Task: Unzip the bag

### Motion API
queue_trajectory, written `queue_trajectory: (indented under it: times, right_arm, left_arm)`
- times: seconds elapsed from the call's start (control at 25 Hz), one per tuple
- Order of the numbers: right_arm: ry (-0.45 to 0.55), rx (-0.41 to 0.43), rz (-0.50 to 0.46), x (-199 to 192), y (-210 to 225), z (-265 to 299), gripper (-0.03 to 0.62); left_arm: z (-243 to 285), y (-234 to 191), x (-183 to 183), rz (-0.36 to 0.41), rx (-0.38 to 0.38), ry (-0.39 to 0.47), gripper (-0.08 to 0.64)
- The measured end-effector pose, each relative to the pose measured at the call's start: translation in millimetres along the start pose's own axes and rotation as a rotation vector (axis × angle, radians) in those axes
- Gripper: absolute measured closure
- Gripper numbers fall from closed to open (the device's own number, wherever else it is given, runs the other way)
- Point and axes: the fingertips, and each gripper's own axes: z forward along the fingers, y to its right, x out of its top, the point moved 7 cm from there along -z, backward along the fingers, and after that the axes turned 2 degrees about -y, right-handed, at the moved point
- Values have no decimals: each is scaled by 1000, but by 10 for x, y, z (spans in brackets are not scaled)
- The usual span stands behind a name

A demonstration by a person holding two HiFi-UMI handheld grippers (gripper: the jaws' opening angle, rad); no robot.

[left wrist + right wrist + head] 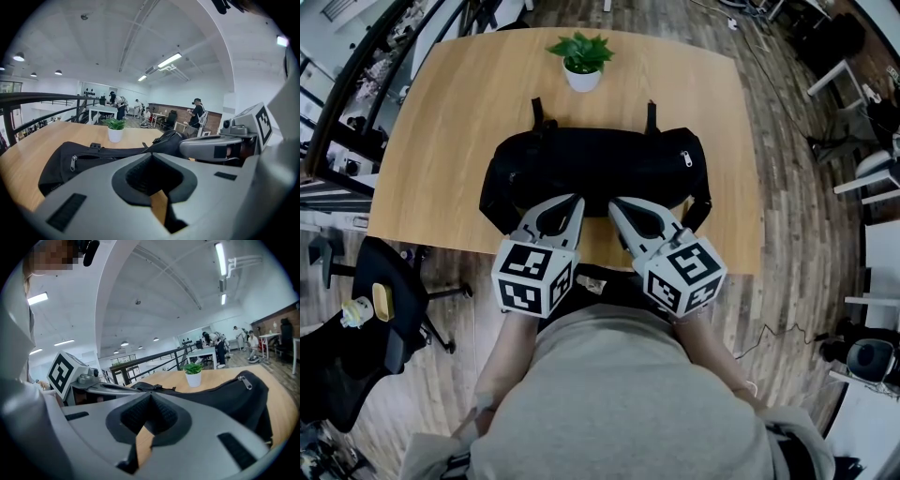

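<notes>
We're holding left gripper and right gripper clenched, empty, at near side of bag; soft, saggy fabric, so judging right-end zipper pull best hold.

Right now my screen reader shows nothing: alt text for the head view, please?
A black bag lies across a wooden table, with the left gripper and right gripper, both shut, pointing at its near side. A small potted plant stands behind the bag.
</notes>
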Motion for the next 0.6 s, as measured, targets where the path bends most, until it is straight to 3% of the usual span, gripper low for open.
queue_trajectory:
  times: [0.6]
  right_arm:
    - [5,-14,19,-34,34,25,588]
  left_arm:
    - [10,45,-49,-10,-8,-20,537]
